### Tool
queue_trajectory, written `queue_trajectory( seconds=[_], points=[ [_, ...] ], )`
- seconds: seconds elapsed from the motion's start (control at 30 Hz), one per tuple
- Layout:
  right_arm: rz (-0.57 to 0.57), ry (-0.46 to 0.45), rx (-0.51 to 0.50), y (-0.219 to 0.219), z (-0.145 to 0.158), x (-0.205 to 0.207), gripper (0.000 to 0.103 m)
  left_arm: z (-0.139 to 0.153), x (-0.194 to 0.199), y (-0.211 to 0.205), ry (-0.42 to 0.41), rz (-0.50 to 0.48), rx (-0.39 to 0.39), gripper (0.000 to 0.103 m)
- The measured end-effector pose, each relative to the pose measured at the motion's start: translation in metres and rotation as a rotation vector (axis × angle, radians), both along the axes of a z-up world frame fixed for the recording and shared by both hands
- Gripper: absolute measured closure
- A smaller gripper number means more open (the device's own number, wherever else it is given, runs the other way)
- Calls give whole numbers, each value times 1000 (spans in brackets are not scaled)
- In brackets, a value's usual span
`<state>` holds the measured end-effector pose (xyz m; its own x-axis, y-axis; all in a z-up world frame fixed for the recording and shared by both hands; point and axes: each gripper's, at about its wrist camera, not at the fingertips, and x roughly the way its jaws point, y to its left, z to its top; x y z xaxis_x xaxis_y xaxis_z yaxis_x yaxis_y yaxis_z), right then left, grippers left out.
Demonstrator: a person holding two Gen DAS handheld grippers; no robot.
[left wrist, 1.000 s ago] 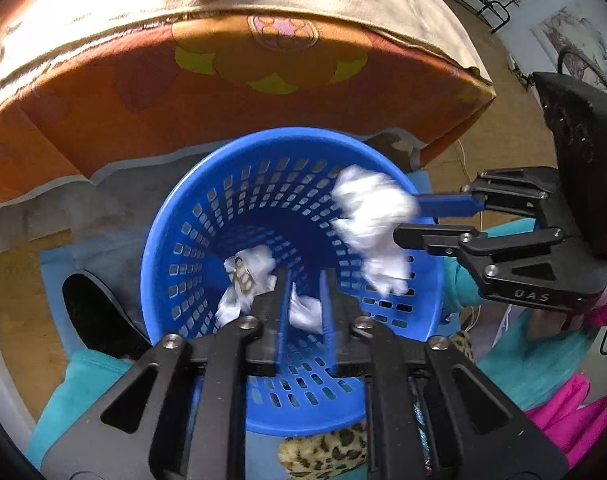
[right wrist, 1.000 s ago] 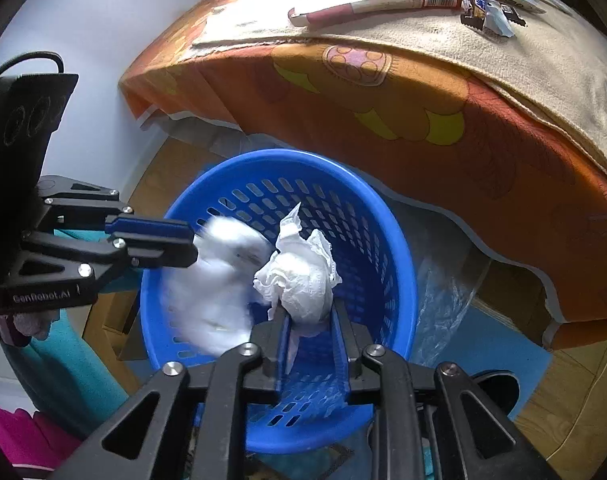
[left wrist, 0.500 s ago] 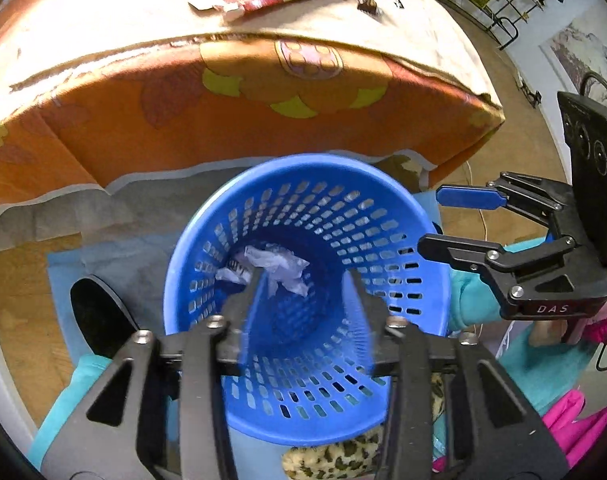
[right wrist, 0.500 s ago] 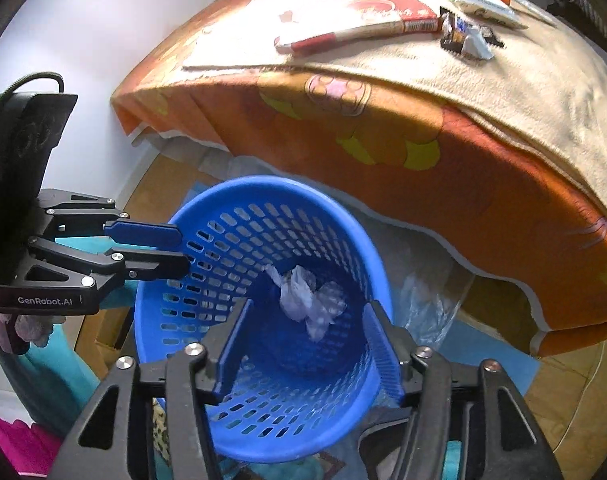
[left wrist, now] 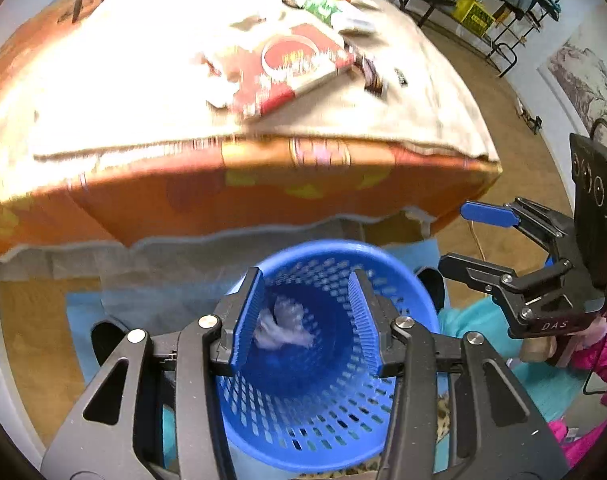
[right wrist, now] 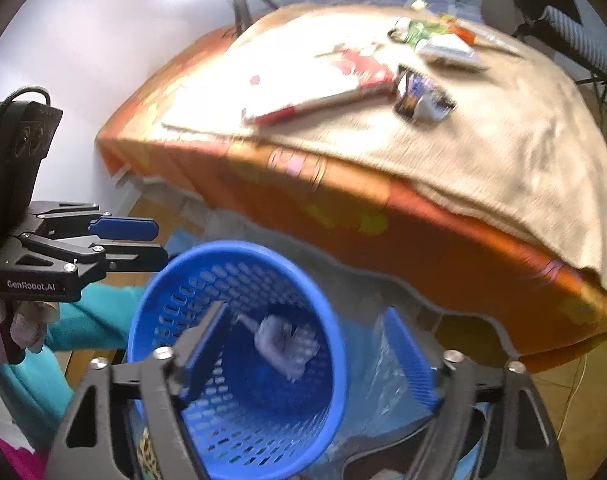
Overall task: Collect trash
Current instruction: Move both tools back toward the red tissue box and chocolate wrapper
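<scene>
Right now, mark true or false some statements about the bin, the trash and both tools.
1. Crumpled tissue lies inside the blue bin. True.
2. The left tool grips a tissue. False: its jaws are opening with nothing between them.
3. The right tool is shut. False: its jaws are opening, wide apart and empty.
4. A red packet lies on the table. True.
5. The bin stands on the table. False: it stands on the floor beside it.
</scene>
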<state>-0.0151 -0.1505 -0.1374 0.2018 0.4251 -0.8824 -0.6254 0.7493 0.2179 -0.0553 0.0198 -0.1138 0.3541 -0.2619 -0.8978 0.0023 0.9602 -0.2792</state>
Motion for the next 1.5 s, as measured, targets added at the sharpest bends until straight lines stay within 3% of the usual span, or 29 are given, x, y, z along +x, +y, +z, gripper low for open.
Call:
queue_trajectory(
  seconds=[0.3,0.43,0.53,0.67,0.9,1.1,1.23,1.37,1.5],
  points=[
    [-75,-77,33,-8,29,34,18,33,45,7,-123,-27,66,34],
    [-99,-98,52,-9,39,50,17,37,68,12,-126,-45,61,34],
    [-100,-128,41,-6,44,60,17,34,87,14,-110,-68,63,23],
    [-107,-142,24,-3,45,77,17,25,113,12,-94,-101,88,23],
    [-152,-106,24,-1,41,120,15,10,157,9,-81,-166,147,23],
    [-207,-55,35,0,31,154,15,-13,176,-14,-48,-308,343,23],
    [-229,-24,41,1,24,168,15,-24,184,-18,-34,-323,374,23],
    [-241,-7,33,3,16,177,15,-30,191,-23,-42,-356,417,15],
    [-252,3,29,4,11,184,15,-29,197,-23,-51,-353,402,14]
  ],
)
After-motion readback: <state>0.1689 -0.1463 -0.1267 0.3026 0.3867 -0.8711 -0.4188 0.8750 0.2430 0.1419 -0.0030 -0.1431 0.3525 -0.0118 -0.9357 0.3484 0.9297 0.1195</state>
